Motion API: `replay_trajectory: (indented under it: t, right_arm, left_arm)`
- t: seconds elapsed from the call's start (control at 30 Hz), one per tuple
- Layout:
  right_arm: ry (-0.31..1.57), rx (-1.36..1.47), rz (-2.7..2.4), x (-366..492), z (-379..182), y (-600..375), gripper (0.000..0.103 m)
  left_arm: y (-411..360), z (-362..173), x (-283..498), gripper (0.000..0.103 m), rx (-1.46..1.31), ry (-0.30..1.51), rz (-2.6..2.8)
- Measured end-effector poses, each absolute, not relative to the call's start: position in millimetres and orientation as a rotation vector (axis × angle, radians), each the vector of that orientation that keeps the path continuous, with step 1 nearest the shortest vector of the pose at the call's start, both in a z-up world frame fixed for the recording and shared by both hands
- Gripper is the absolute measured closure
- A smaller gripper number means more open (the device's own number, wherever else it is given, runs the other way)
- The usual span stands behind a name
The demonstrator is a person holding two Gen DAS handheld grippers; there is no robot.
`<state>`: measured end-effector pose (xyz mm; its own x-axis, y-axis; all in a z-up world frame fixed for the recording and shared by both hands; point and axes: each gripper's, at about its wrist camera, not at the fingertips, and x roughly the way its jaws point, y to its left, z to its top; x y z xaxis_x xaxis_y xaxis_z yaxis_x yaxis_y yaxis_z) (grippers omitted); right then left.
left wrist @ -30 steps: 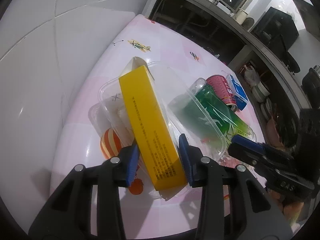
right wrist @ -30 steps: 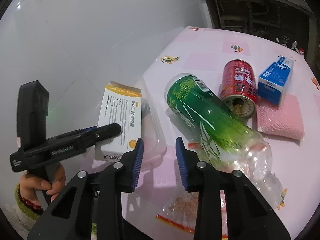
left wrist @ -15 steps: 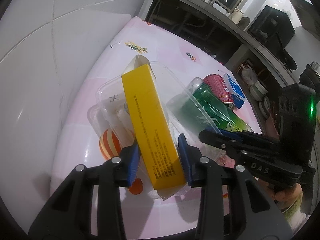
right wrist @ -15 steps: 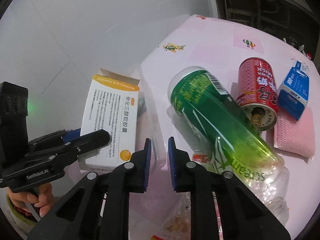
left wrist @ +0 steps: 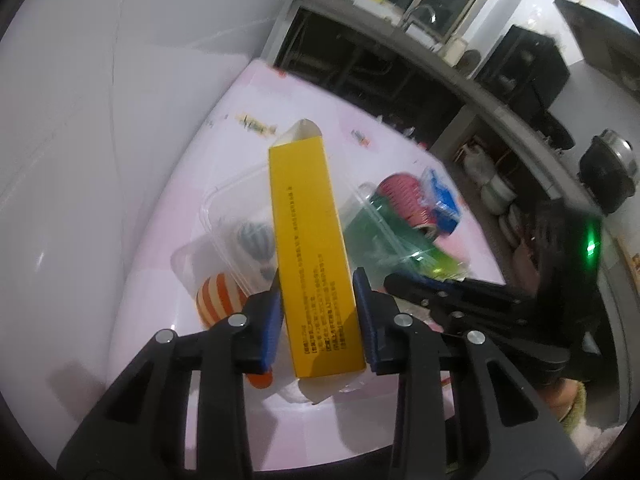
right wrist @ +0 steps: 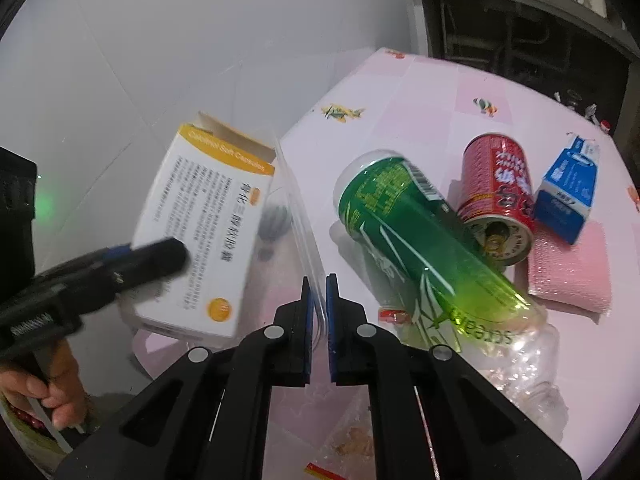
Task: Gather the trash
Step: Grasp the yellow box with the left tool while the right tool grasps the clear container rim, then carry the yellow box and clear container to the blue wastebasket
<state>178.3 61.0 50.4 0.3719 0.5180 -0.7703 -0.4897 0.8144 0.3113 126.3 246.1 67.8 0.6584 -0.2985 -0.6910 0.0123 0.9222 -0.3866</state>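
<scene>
Squarely between the left gripper [left wrist: 318, 316] pads sits the yellow box [left wrist: 310, 240].

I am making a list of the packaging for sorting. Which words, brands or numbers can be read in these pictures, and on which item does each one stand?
"Soft Capsules": on the yellow band of the white and yellow box; the word before it is blurred.
"scream": on the green bottle, upside down near its clear end.
Chinese print on the box, the red can and the blue carton: too blurred to read.
The bottle's barcode digits: too small.
</scene>
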Motion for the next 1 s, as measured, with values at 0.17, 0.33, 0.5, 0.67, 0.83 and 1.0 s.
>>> replay_trajectory:
  t: [0.17,0.33,0.5,0.67,0.83,1.0]
  right_arm:
    - [0.957,0.054,0.628,173,64,49,0.097]
    - [0.915,0.090,0.602,164,80,31,0.097]
    - [0.866,0.131,0.567,155,98,9,0.097]
    - [0.815,0.202,0.514,145,113,-26,0.097]
    - [0.768,0.278,0.423,128,125,-80,0.097]
    - [0.711,0.353,0.310,106,136,-141,0.097]
  left_arm:
    - [244,91,120,0.074,-0.378,0.782,-0.220]
    - [237,118,114,0.075,-0.388,0.711,-0.284]
    - [220,145,112,0.075,-0.364,0.639,-0.356]
    - [195,166,117,0.075,-0.354,0.616,-0.448]
    - [160,190,120,0.075,-0.329,0.577,-0.540]
    - [109,206,126,0.075,-0.307,0.558,-0.668]
